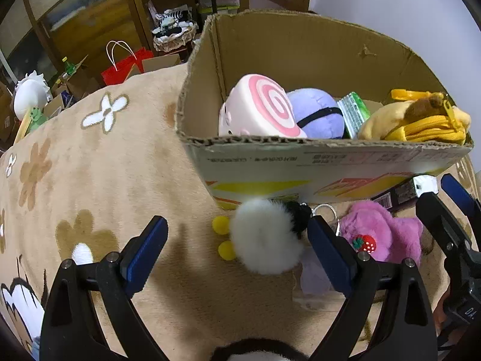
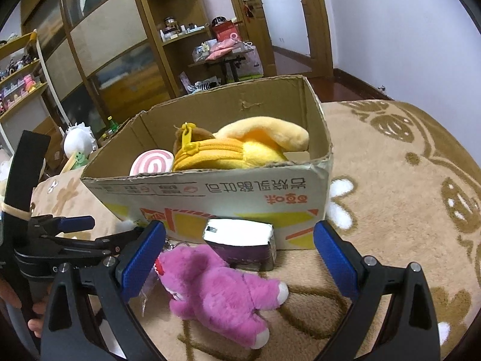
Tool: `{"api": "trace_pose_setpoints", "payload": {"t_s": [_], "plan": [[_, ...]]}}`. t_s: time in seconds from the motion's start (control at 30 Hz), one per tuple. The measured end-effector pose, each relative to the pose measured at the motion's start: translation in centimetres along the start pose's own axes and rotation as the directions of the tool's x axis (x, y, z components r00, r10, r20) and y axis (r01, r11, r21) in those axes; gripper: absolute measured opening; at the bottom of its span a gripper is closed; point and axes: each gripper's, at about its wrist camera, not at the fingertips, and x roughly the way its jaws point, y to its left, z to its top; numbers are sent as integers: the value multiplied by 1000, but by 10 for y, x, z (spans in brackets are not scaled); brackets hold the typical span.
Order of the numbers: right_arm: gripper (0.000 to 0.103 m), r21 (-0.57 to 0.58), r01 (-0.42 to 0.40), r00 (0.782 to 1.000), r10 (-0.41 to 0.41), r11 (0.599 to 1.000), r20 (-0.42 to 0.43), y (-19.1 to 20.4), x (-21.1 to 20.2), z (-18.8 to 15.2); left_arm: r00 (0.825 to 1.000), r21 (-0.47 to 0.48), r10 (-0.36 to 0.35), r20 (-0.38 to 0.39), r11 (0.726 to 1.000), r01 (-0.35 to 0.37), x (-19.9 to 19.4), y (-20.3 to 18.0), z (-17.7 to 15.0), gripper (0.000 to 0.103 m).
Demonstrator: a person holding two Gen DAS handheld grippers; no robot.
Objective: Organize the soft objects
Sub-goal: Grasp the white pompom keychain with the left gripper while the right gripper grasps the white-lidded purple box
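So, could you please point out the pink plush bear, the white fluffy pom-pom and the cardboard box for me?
pink plush bear [image 2: 222,294]: right wrist view, on its belly.
white fluffy pom-pom [image 1: 264,236]: left wrist view, middle of the fur.
cardboard box [image 2: 240,191]: right wrist view, on the printed front wall.

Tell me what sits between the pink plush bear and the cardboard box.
In the right wrist view, a shiny silver-topped packet lies on the blanket between the pink plush bear and the cardboard box, close against the box's front wall.
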Motion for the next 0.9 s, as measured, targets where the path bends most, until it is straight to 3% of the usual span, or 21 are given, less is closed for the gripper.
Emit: {"api": "trace_pose_setpoints", "payload": {"t_s": [0.77, 0.9], "plan": [[102, 37, 12, 1000, -12, 999, -15, -7, 11, -2, 997, -13, -8, -74, 1000, 7, 25, 4, 0, 93], [95, 44, 32, 999, -32, 999, -15, -7, 11, -3, 996, -30, -19, -85, 999, 16, 29, 11, 3, 93]]}}
